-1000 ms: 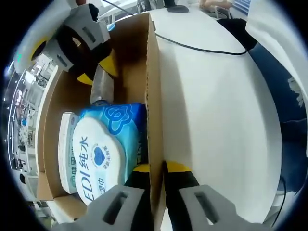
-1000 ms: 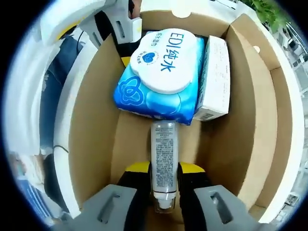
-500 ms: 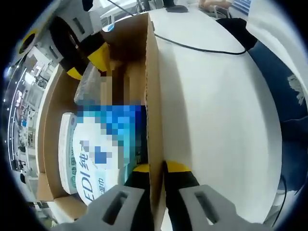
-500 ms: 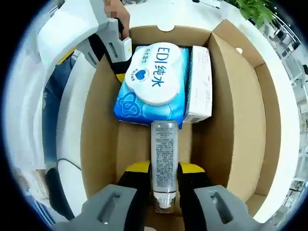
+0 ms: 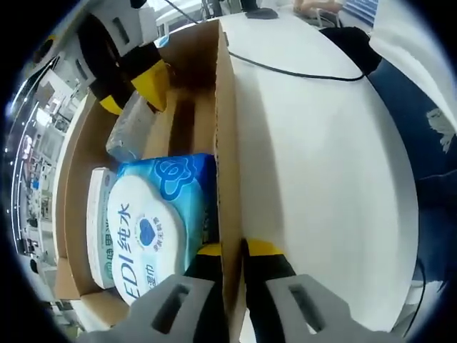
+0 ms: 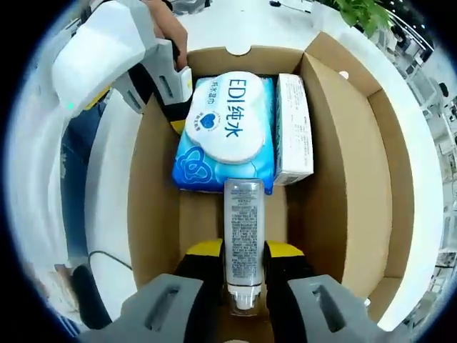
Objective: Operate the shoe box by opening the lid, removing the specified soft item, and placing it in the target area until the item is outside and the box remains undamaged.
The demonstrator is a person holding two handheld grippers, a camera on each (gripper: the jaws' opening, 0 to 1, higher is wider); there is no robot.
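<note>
Lighting: bright, even, from overhead; your white table (image 5: 328, 179) glares nearly blank. Shadows: soft, inside the cardboard box (image 6: 153, 214). Focus: sharp centrally. Distortion: your edges curve strongly, blurring slightly toward them.

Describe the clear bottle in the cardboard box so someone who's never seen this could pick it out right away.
Start at the open brown cardboard box. Inside, a blue wet-wipes pack with a white oval lid lies beside a slim white carton. The clear bottle lies lengthwise just in front of the wipes, gripped between the yellow-tipped jaws of the right gripper. It is the only see-through, cylindrical thing there, with a printed label.
</note>
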